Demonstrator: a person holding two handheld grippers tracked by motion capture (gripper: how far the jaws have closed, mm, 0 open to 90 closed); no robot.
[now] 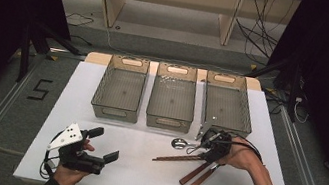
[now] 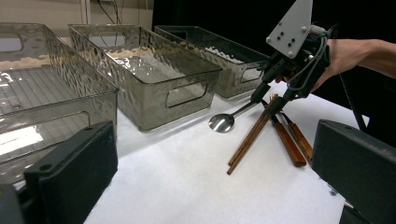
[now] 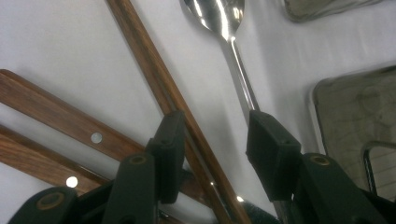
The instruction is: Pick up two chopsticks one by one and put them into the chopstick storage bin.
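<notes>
Your left gripper (image 1: 105, 144) rests near the table's front edge at about 7 o'clock in the high view, held in your left hand (image 1: 68, 174), jaws spread wide with nothing between them; in the left gripper view its two black pads stand far apart over bare white tabletop (image 2: 187, 186).

Farther in, at about 4 o'clock in the high view, your right gripper (image 1: 204, 147) points down into a small cluster of cutlery, carried by your right hand (image 1: 242, 159). In the right gripper view its jaws stand partly closed and straddle a pair of wooden chopsticks (image 3: 173, 102), which run between the pads; the left pad lies against the chopsticks, while the right pad sits on the steel spoon's (image 3: 224, 23) handle. No firm clamp is visible, so the grip reads as released. At 9 o'clock of the pads lie two wooden-handled utensils (image 3: 51, 116), riveted, touching one another.

In the left gripper view the spoon's bowl rests on the table at 11 o'clock of the chopsticks' tips.

Beyond the cutlery, three translucent grey bins stand in a row just beside each other: left bin (image 1: 120, 87), middle bin (image 1: 173, 96), right bin (image 1: 228, 103). The right gripper is just in front of the right bin's near corner.
</notes>
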